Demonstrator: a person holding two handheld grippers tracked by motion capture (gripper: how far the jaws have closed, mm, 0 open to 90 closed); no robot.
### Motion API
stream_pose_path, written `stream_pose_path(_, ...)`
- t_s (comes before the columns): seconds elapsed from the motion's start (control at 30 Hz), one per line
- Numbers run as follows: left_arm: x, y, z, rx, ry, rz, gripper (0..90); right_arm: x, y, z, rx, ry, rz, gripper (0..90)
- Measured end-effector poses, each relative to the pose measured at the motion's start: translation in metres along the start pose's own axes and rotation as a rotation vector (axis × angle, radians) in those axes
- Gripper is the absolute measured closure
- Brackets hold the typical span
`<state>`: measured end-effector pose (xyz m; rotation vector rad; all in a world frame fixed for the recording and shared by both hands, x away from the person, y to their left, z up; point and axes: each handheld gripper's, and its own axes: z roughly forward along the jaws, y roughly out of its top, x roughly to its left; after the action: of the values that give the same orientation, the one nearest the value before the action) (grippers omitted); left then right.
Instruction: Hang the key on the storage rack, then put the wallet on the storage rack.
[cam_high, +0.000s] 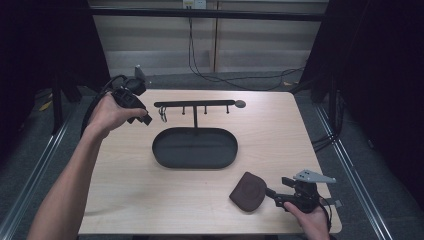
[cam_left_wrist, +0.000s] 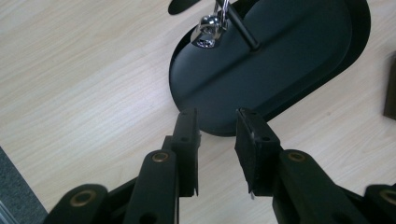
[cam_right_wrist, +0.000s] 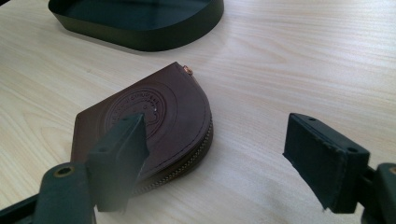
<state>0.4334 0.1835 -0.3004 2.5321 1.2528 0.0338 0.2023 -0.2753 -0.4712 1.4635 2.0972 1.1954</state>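
Left gripper view: left gripper (cam_left_wrist: 217, 140), two black jaws parted by a narrow gap, nothing between the pads; bare wood and the near rim of the tray show through the gap. Beyond the jaws, one black oval tray (cam_left_wrist: 280, 60) with a low wall, lying flat on the table (cam_left_wrist: 84, 79). One silver key ring (cam_left_wrist: 208, 30) hangs from the stand's crossbar above the tray's end, clear of the jaws.

Right gripper view: right gripper (cam_right_wrist: 224, 144), jaws spread wide, pads empty. One brown leather coin pouch (cam_right_wrist: 163, 116), half-round, zipped along its curved edge, embossed with a round seal, lies flat on the table just ahead of the left-hand jaw, which overlaps it in this view; whether that jaw touches the pouch cannot be told. The other jaw stands well apart from it, over bare wood.

High view: left gripper (cam_high: 145, 119) held in the left hand (cam_high: 107, 114) above the table's far left part, near the end of the hook stand (cam_high: 195, 104). Key ring (cam_high: 163, 116) hangs at the stand's left end. Tray (cam_high: 195, 147) at table centre, the stand's post rising from its far side. Pouch (cam_high: 248, 191) at the near right, just beside the right gripper (cam_high: 272, 192), held in the right hand (cam_high: 312, 217).
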Motion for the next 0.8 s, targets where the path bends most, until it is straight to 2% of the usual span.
stream_pose_path(0.2,-0.005,-0.009,0.003,-0.043,-0.013,0.007,60.0,0.0,0.0,0.0,0.002,-0.001,0.0,21.0)
stream_pose_path(0.3,-0.007,-0.015,0.004,-0.074,0.015,-0.001,58.5,0.0,0.0,0.0,0.002,-0.004,-0.001,21.0)
stream_pose_path(0.37,-0.008,-0.02,0.005,-0.087,0.008,-0.001,58.4,0.0,0.0,0.0,0.002,-0.001,0.001,21.0)
stream_pose_path(0.43,-0.009,-0.026,0.007,-0.093,0.011,0.016,56.9,0.0,0.0,0.0,0.003,-0.002,-0.001,21.0)
stream_pose_path(0.47,-0.009,-0.028,0.008,-0.102,0.009,0.011,55.2,0.0,0.0,0.0,0.003,-0.002,-0.001,21.0)
stream_pose_path(0.53,-0.014,-0.034,0.009,-0.108,0.028,0.025,52.6,0.0,0.0,0.0,0.003,-0.002,0.002,21.0)
stream_pose_path(0.57,-0.018,-0.038,0.009,-0.121,0.028,0.039,51.9,0.0,0.0,0.0,0.003,-0.003,0.003,21.0)
stream_pose_path(0.63,-0.023,-0.045,0.008,-0.181,0.032,0.039,51.1,0.0,0.0,0.0,0.004,-0.004,0.004,21.0)
stream_pose_path(0.67,-0.024,-0.05,0.008,-0.208,0.046,0.052,50.2,0.0,0.0,0.0,0.003,-0.005,0.002,21.0)
stream_pose_path(0.8,-0.023,-0.064,0.013,-0.242,0.015,0.048,44.1,-0.001,0.0,0.001,0.0,-0.007,0.007,21.0)
